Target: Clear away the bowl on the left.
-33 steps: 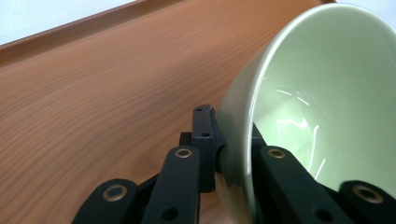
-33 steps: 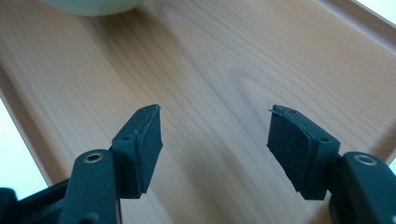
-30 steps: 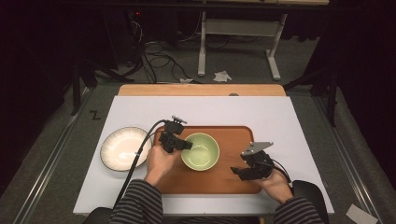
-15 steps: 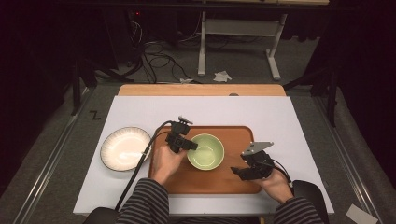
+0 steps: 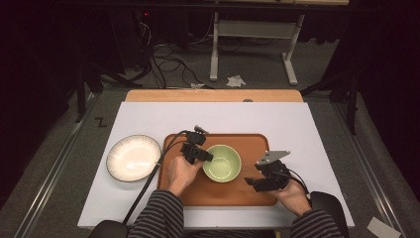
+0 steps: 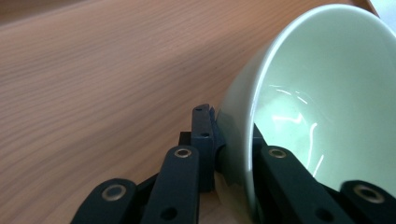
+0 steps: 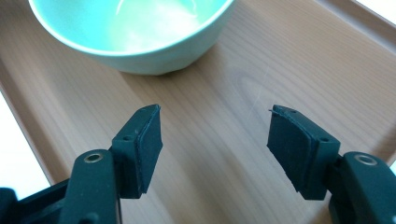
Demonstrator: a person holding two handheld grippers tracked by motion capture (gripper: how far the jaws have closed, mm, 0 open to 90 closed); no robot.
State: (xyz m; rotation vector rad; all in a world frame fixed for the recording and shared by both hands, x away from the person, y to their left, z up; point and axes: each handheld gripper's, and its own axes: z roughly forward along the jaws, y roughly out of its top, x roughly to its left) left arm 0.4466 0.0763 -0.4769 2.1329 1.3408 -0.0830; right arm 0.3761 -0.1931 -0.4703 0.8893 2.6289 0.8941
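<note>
Pale green glazed ceramic bowl (image 5: pixel 222 162) sits on the rectangular wooden tray (image 5: pixel 247 191), roughly at the tray's middle, mouth up. Left gripper (image 5: pixel 204 157) is clamped on the bowl's left rim: in the left gripper view one black jaw presses the outer wall and the other lies inside the bowl (image 6: pixel 327 93), the rim pinched between them. Right gripper (image 5: pixel 251 182) hovers low over the tray's right part, near the bowl but apart from it; in the right gripper view its jaws stand wide with nothing between them, bare tray wood (image 7: pixel 219 140) below. White round ribbed plate (image 5: pixel 133 157) rests on the white table top (image 5: pixel 223 116), just left of the tray.
</note>
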